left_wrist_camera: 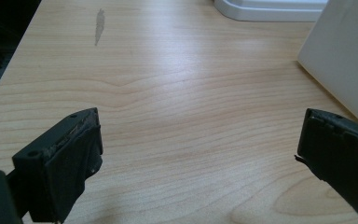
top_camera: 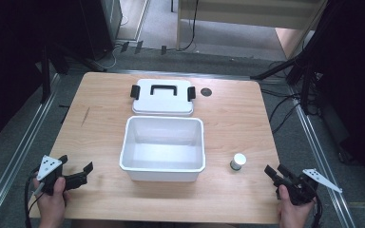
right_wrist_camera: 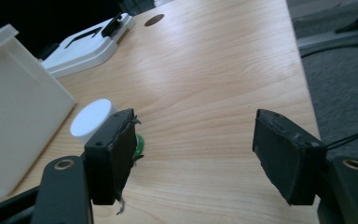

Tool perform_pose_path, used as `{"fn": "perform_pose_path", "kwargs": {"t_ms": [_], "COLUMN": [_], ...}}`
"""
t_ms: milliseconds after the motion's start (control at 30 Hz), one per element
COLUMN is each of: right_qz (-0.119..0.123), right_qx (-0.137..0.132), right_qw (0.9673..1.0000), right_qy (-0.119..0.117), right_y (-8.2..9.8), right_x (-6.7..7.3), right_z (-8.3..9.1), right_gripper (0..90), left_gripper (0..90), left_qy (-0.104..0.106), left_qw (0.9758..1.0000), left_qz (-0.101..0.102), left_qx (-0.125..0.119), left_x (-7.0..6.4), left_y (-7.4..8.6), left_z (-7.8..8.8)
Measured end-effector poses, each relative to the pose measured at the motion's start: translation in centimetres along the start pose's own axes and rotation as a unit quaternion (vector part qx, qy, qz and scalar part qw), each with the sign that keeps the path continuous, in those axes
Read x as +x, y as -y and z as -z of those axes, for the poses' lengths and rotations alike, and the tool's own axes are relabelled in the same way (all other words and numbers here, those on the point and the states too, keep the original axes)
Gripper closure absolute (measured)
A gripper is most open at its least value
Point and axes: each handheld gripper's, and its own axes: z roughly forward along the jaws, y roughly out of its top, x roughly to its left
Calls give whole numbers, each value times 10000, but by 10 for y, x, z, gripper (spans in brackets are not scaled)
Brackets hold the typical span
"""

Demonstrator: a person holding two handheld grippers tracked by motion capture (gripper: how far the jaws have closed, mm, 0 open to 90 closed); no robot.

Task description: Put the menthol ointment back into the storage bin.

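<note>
Right gripper [top_camera: 276,174] low over the desk [top_camera: 247,118] at its near right corner, held in a hand [top_camera: 292,209]. Fingers [right_wrist_camera: 114,154] spread apart, nothing between them, bare wood in the gap. Small jar with a white cap [right_wrist_camera: 93,120] sits just beyond and outside the left-hand finger in the right gripper view, partly hidden behind it; a bit of green shows at the jar's lower edge. Not touching, as far as can be told. From above, the jar [top_camera: 238,161] stands upright near the gripper, between it and the bin.

Left gripper [top_camera: 76,172] at the near left corner, in the other hand [top_camera: 52,204]. Fingers [left_wrist_camera: 70,154] released, wide apart, plain desk between them. Grey three-cornered plate on top.

White bin [top_camera: 163,167], open and empty, sits in the middle of the desk; its right wall near the jar, its left wall at the edge of the left gripper view [left_wrist_camera: 349,51].

Lid [top_camera: 163,107], white with black handle and black side latches, lies flat just behind the bin, close to its far rim.

Dark round hole [top_camera: 206,92] in the desk right of the lid. Faint grey streak [top_camera: 85,115] on the wood toward the left edge
</note>
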Motion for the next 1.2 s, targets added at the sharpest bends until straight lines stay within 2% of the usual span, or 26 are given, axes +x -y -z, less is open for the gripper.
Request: {"fn": "perform_pose_path", "kwargs": {"t_ms": [67,100,133,167,200,267,300,333,367,400,433,500,567,633,667,700,833,933,967,1000,1033,1067,1100,1133,1167,1200], "right_qz": [-43,-31,103,187,187,333,387,479,479,662,662,966,1251,1516,1751,1751,1930,1996,2019,2045,2045,2089,2181,2217,2243,2243], "right_qx": [83,159,292,364,364,486,580,853,853,1311,1311,1790,2266,2666,2986,2986,3531,3761,3926,4009,4009,4097,4245,4331,4399,4399], "right_qw": [10000,9998,9988,9979,9979,9969,9960,9940,9940,9871,9871,9759,9608,9456,9315,9315,9074,8958,8877,8833,8833,8780,8682,8629,8583,8583], "right_qy": [13,122,382,493,493,530,563,485,485,637,637,796,993,1085,1120,1120,1210,1275,1308,1316,1316,1327,1355,1367,1398,1398], "right_y": [-5,-10,-20,-24,-24,-31,-34,-40,-40,-46,-46,-49,-51,-51,-53,-53,-60,-67,-72,-75,-75,-77,-80,-81,-83,-83], "right_x": [0,2,8,12,12,19,23,32,32,43,43,54,64,73,80,80,96,103,108,110,110,113,117,119,121,121], "right_z": [0,0,2,4,4,5,6,5,5,2,2,-2,-9,-16,-24,-24,-36,-42,-47,-49,-49,-51,-54,-56,-58,-58], "right_gripper": [313,316,326,326,326,325,314,299,300,288,288,287,276,273,269,269,258,260,260,259,259,256,259,259,259,259], "left_gripper": [6,6,6,6,6,6,6,6,6,6,6,6,6,6,6,6,6,6,6,6,6,6,6,6,6,6], "left_qy": [5,2,-6,-18,-22,1,7,5,-4,-2,-2,3,17,-2,-7,-12,-14,-15,-17,-32,-63,-89,-87,-94,-82,-82], "left_qw": [10000,10000,10000,10000,10000,10000,10000,10000,10000,10000,10000,10000,10000,10000,10000,10000,10000,9999,9999,9999,10000,10000,10000,9999,9999,9999], "left_qz": [16,21,35,38,25,-6,-21,-29,-30,-23,-23,-44,-46,-54,-42,-51,48,68,58,49,43,38,35,40,37,37], "left_qx": [-10,-13,-4,2,-2,17,35,39,34,27,27,6,15,35,43,48,64,77,86,86,63,23,9,-51,-76,-76], "left_x": [0,1,1,1,0,0,-1,-1,-1,-1,-1,-1,-1,-1,-1,-1,1,2,1,1,0,0,0,0,0,0], "left_y": [0,0,0,0,0,0,0,0,0,0,0,1,1,0,0,0,-1,-1,-1,-1,-1,-1,0,0,1,1], "left_z": [0,0,0,0,1,0,0,0,0,1,1,1,1,0,0,-1,-2,-2,-2,-2,-2,-2,-1,0,1,1]}}
